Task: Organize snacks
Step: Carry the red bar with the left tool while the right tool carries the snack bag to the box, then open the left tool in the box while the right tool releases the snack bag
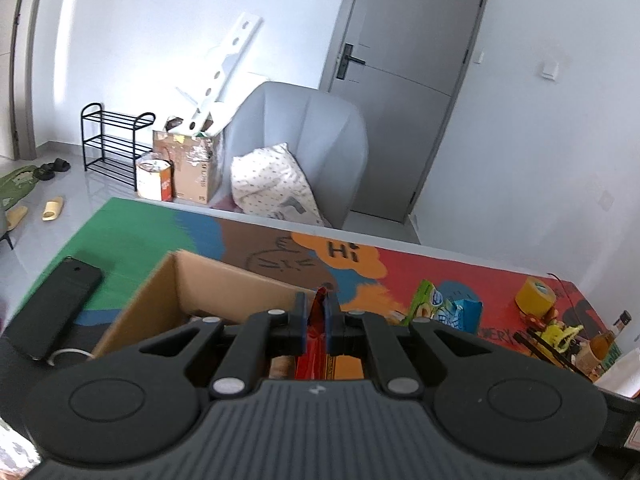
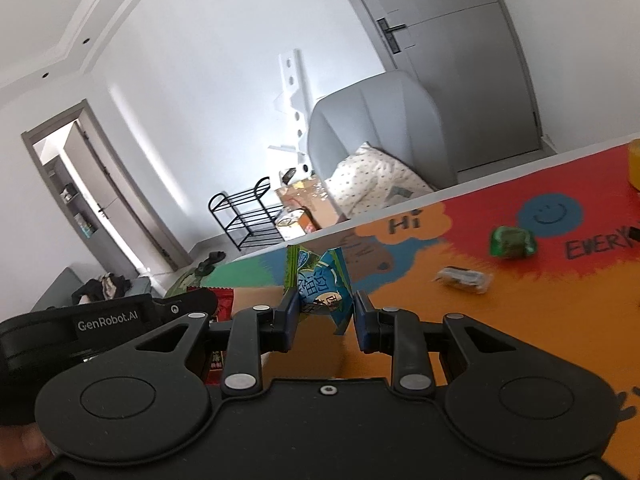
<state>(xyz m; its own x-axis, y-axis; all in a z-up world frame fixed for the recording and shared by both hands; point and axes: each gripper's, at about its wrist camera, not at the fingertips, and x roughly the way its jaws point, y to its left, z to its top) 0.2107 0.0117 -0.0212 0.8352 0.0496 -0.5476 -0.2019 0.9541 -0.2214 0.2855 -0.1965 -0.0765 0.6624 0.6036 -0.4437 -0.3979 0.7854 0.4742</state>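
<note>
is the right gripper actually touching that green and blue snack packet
Touching. The right wrist view shows the green and blue snack packet squeezed between the two blue pads of the right gripper, lifted off the table.

Your left gripper is matt black plastic, ribbed on its body, and pinches a glossy red snack packet. Before it, the box is plain brown cardboard. Your right gripper clamps a shiny green-and-blue foil packet over the smooth printed table cover.
</note>
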